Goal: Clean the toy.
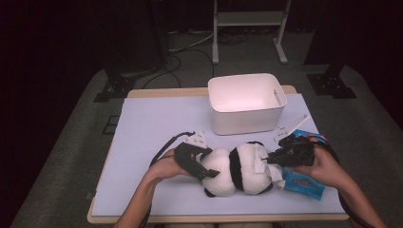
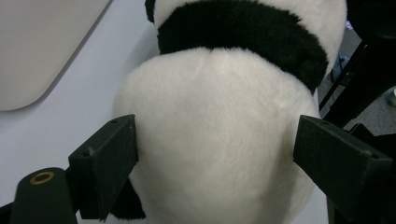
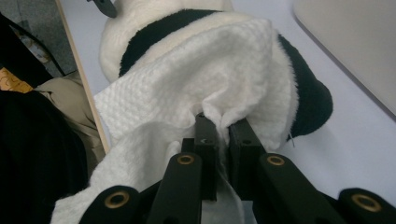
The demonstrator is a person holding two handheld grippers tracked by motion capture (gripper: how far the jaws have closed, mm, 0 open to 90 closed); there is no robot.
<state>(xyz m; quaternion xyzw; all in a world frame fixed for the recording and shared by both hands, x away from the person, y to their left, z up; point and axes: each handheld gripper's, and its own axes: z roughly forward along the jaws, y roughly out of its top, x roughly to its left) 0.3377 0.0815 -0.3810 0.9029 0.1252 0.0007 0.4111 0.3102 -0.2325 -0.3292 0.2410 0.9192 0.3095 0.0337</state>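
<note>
Forearms enter from the bottom of the high view, each hand wrapped around a black gripper on either side of a plush panda lying on a pale lavender table. On the panda's left end, the left gripper straddles the fluffy white body; on its right end, the right gripper pinches a white wipe draped over the toy. A blue, glossy wipe packet lies under the right hand, and a smooth white plastic bin with rounded corners stands just behind the panda.

From the left gripper view, both matte black jaws stand wide, one on each flank of the rounded white fur of the panda; the near jaw touches the pile, while contact at the far jaw cannot be told. A thick black fur band crosses the toy farther off.

From the right gripper view, the jaws are nearly closed, clamped on a bunched fold of the wipe, a soft sheet with a dimpled, quilted weave. It spreads across the panda, covering white fur and part of the black band, and trails back beside the gripper.
</note>
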